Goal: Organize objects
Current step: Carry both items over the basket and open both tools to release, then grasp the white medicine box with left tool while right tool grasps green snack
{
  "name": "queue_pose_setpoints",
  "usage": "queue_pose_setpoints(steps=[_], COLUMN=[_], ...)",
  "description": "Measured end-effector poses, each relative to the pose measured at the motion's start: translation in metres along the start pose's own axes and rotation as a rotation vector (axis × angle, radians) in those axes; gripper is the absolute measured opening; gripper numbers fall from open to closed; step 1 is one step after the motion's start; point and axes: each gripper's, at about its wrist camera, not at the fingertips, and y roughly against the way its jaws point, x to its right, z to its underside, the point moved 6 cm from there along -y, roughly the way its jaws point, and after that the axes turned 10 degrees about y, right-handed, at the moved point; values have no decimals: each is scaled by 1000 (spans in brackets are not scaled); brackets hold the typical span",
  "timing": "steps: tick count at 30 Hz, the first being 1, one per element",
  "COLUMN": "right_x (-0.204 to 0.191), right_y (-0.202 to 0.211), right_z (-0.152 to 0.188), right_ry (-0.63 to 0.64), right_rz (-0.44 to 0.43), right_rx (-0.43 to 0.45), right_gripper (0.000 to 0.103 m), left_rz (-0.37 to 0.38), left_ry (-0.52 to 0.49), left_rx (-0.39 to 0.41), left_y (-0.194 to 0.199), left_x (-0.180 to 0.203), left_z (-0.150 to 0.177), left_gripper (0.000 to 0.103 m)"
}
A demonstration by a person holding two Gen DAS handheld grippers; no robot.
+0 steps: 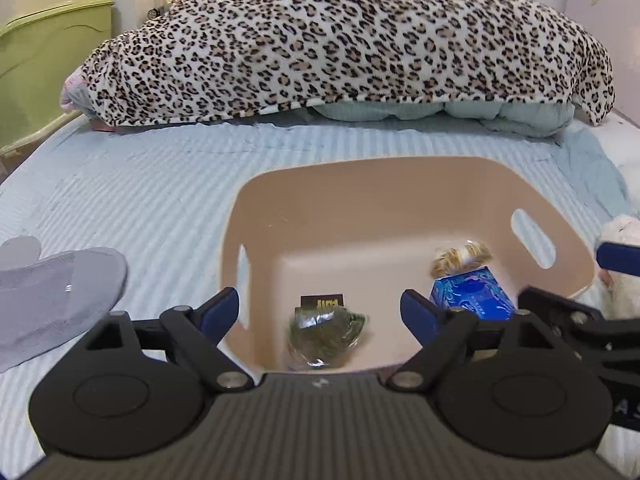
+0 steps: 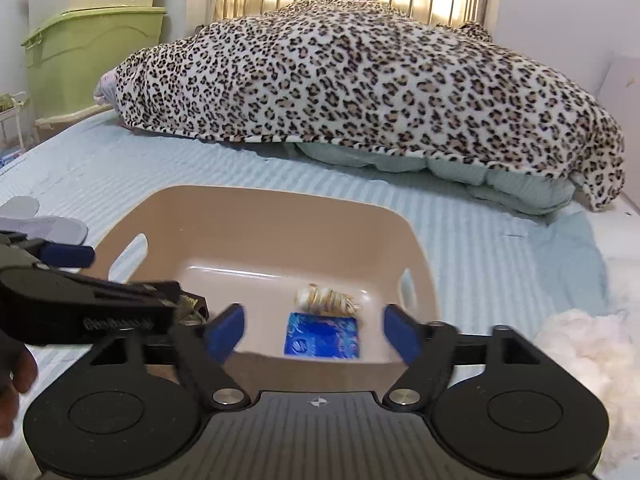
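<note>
Beige plastic bin (image 1: 400, 184) on the bed holds the blue tissue pack (image 1: 472, 288), snack bag (image 1: 326, 334) and striped item; both grippers (left (image 1: 320, 314), right (image 2: 314, 334)) hover spread and empty, so fetch the grey slipper (image 1: 52, 292) left of the bin next, I judge.

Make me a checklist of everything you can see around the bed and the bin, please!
Surface: bed with pale blue striped sheet.
Job's things: tan bin on the sheet, holding a blue tissue pack, a green-filled packet and a striped snack packet.
Clutter: grey slippers left of the bin; white fluffy thing to its right.
Grippers: left hand-held gripper open, empty, above the bin; right hand-held gripper open, empty.
Cables: nothing seen.
Surroundings: leopard blanket over bedding, green storage box, barred window.
</note>
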Motion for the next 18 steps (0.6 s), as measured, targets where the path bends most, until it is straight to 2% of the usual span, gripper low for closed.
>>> queue_pose_setpoints(steps=[2, 4, 6, 12, 18], right_x=[3, 4, 2, -7, -8], right_y=[10, 18, 24, 29, 22], right_z=[6, 15, 24, 54, 77], right_ry=[-12, -11, 15, 76, 40], right_rz=[-14, -22, -14, -1, -17], right_rx=[-16, -30, -42, -105, -146], right_gripper=[84, 95, 98, 98, 99], left_rz=[16, 19, 14, 12, -1], left_ry=[14, 10, -7, -37, -55], left_rx=[-9, -13, -14, -68, -135], left_y=[11, 21, 29, 36, 19], left_x=[-3, -5, -5, -6, -5], left_z=[0, 3, 7, 34, 65], left_gripper=[91, 93, 93, 93, 93])
